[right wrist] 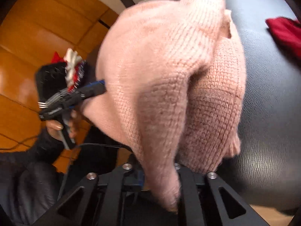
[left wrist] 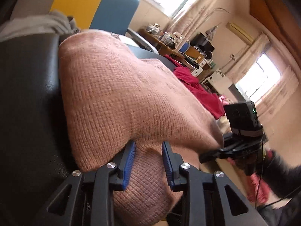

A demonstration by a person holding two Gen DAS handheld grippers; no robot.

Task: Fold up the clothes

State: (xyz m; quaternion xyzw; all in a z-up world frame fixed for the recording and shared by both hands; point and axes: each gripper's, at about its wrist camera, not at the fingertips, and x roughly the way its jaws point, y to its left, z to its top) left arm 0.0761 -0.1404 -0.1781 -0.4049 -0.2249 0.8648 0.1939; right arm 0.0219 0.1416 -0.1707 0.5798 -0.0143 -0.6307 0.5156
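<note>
The left tongs (left wrist: 148, 162) point up and away over the dark bench, their blue ribbed pads (left wrist: 129, 163) standing a little apart with a thick bunch of the pink knitted sweater (left wrist: 122, 94) pinched between them. From the right wrist view the same left tongs (right wrist: 97, 88) show from the side, gripped by a bare hand (right wrist: 60, 128) in a black fuzzy sleeve, biting the sweater's left edge.

The right tongs (right wrist: 160, 171) reach forward beneath the lifted cloth. A fold of the sweater (right wrist: 169, 75) drapes down straight between the black fingers and hides the pads, so the grip looks closed on the knit, though the contact itself cannot be seen. In the left wrist view the right tongs (left wrist: 218, 152) meet the sweater's far corner, with a black camera block mounted above them.

The sweater hangs stretched between the two tongs, bulging in a rounded, sagging mass just above the black leather-grained bench (right wrist: 272, 94). Its knit is coarse and fuzzy, with clear rows of stitches. A crumpled red garment (left wrist: 193, 86) lies farther along the bench, soft and creased, and a grey cloth (left wrist: 37, 24) sits bunched at the bench's far end. Warm orange wooden flooring (right wrist: 37, 28) shows below.
</note>
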